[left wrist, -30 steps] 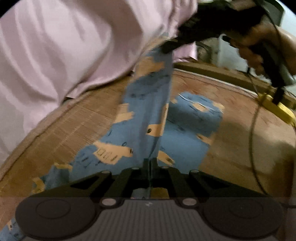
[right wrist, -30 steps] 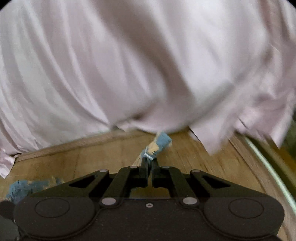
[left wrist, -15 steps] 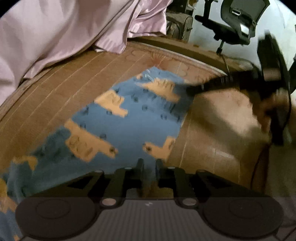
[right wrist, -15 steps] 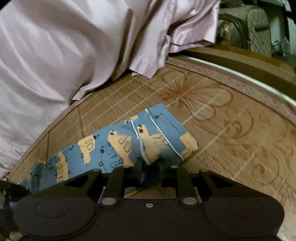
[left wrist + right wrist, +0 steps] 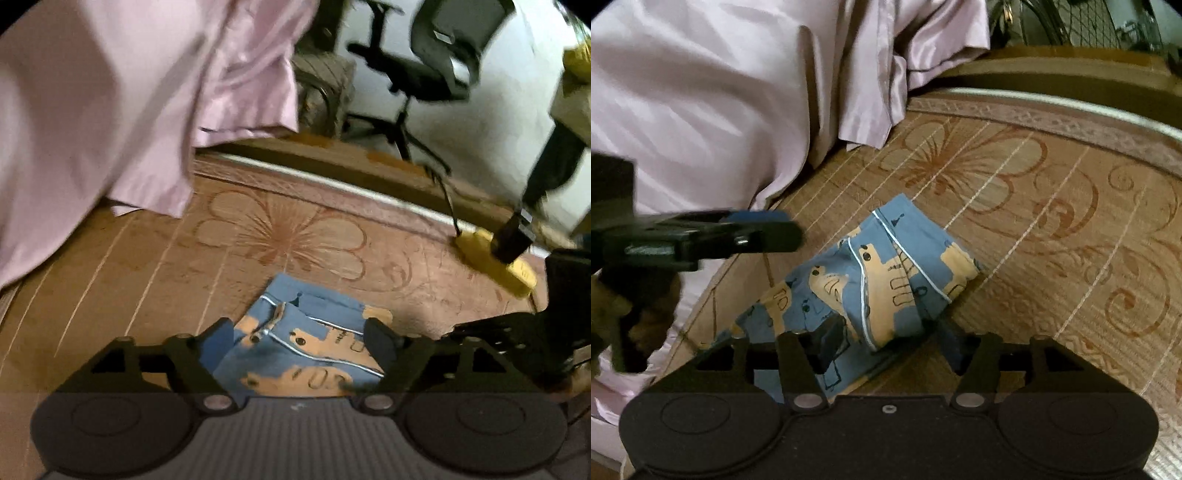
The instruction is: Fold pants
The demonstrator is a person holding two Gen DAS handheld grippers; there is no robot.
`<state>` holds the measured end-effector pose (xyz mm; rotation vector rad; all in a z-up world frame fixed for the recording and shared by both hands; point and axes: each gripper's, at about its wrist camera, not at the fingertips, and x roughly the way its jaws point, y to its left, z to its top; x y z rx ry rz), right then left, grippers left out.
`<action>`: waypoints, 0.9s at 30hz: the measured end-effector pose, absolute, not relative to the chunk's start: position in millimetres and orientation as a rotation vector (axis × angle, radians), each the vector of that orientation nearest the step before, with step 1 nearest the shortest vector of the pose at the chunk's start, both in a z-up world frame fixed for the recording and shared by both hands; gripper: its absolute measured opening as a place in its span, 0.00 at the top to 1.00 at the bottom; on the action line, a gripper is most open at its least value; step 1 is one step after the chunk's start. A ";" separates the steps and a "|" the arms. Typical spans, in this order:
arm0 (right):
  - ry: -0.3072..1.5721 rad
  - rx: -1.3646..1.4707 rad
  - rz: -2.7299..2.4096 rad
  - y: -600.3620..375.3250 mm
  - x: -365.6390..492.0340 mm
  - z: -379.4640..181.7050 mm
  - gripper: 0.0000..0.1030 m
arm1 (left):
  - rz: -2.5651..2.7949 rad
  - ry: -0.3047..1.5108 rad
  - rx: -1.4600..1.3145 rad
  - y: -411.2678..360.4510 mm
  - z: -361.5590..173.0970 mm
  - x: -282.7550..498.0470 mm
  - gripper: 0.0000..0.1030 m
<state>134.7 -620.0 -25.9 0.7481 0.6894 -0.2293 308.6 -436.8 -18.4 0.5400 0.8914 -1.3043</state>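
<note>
On the woven mat [image 5: 1052, 229] the blue printed pants [image 5: 882, 273] lie bunched, lower part hidden behind the right gripper [image 5: 890, 343], which, like the left gripper [image 5: 301, 341], gapes wide and empty.

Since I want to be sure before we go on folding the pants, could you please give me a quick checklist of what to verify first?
1. Left gripper open, holding nothing: ok.
2. Right gripper open, free of cloth: ok.
3. Pants lying on the mat, not hanging: ok.
4. Fold flat and edges aligned: not ok, the layers bunch and overlap unevenly.
5. Pink sheet apart from the pants: ok.
6. Yellow device and its cable off the pants: ok.
</note>
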 end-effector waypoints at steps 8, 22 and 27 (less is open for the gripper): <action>0.685 0.792 -0.225 -624.2 136.4 -29.1 0.53 | -1.288 1.010 0.639 -462.9 -54.6 321.7 0.43; 0.659 0.598 -0.266 -609.2 133.3 -11.3 0.85 | -1.213 0.894 0.641 -466.1 -49.5 309.2 0.89; 0.618 0.473 -0.301 -599.5 131.9 -1.1 0.87 | -1.200 0.845 0.589 -467.4 -37.2 305.8 0.91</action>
